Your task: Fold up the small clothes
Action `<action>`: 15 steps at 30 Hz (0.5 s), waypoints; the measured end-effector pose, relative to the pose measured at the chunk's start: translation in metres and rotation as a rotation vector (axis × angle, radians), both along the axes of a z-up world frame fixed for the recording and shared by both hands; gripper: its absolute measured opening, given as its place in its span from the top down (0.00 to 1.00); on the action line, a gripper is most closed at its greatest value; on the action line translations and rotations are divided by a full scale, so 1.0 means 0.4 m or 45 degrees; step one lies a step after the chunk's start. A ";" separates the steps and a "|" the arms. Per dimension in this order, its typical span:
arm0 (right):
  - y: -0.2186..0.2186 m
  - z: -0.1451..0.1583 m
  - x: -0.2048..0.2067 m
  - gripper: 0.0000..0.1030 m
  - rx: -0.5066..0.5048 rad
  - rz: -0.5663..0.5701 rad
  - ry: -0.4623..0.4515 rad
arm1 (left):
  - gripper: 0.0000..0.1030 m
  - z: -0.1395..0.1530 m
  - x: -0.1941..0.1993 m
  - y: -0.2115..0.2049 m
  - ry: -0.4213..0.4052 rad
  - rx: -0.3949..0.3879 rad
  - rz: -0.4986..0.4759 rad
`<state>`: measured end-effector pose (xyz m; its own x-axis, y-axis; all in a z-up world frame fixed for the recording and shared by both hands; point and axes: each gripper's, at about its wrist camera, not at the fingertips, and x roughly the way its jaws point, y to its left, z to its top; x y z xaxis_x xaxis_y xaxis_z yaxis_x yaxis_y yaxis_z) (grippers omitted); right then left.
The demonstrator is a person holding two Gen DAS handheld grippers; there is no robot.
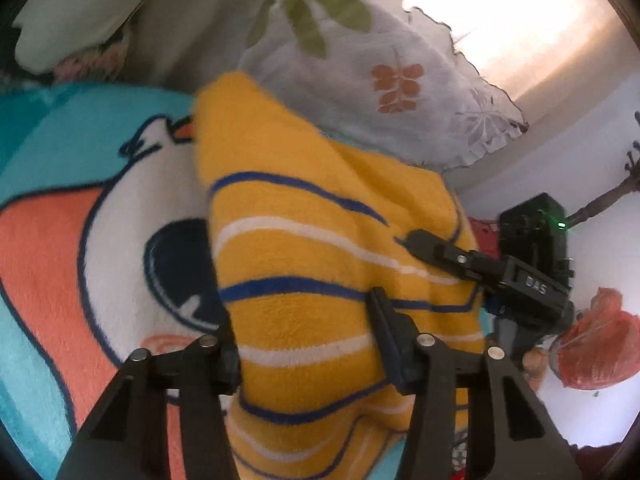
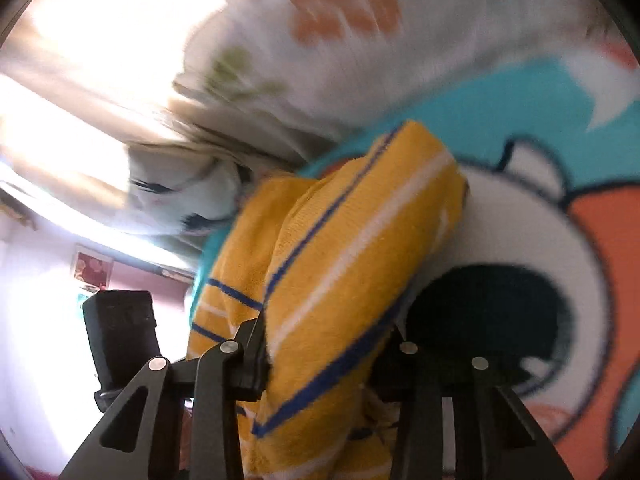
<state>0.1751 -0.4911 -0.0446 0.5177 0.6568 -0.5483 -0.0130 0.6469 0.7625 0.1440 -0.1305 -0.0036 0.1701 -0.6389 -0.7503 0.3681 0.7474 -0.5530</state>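
Note:
A yellow fleece garment (image 1: 304, 248) with blue and white stripes lies on a cartoon-print blanket (image 1: 80, 240). My left gripper (image 1: 304, 344) stands wide open low over its near part, one finger on each side of a fold. The right gripper (image 1: 424, 248) reaches in from the right and rests on the garment's right edge. In the right wrist view the garment (image 2: 332, 280) is bunched and lifted between the fingers of my right gripper (image 2: 328, 360), which is closed on it. That view is blurred.
A white floral pillow (image 1: 376, 80) lies behind the garment. A beige cushion (image 1: 80, 20) sits at the far left. A red plastic bag (image 1: 596, 344) is at the right beside the bed. Bright window light is at upper right.

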 end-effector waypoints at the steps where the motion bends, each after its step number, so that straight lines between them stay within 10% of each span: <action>1: -0.013 0.017 -0.011 0.52 -0.044 -0.020 -0.010 | 0.38 -0.006 0.008 -0.011 -0.011 0.047 0.021; 4: -0.036 -0.001 -0.011 0.44 -0.231 -0.085 0.052 | 0.36 -0.051 0.017 -0.020 -0.041 0.259 0.076; 15: -0.151 0.039 -0.204 0.43 -0.404 -0.339 0.046 | 0.30 0.110 -0.141 0.164 -0.297 0.379 0.302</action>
<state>0.0934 -0.5516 -0.0290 0.6233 0.2976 -0.7232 0.2100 0.8271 0.5213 0.0875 -0.0649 0.0405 0.4726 -0.3237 -0.8197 0.2564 0.9404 -0.2234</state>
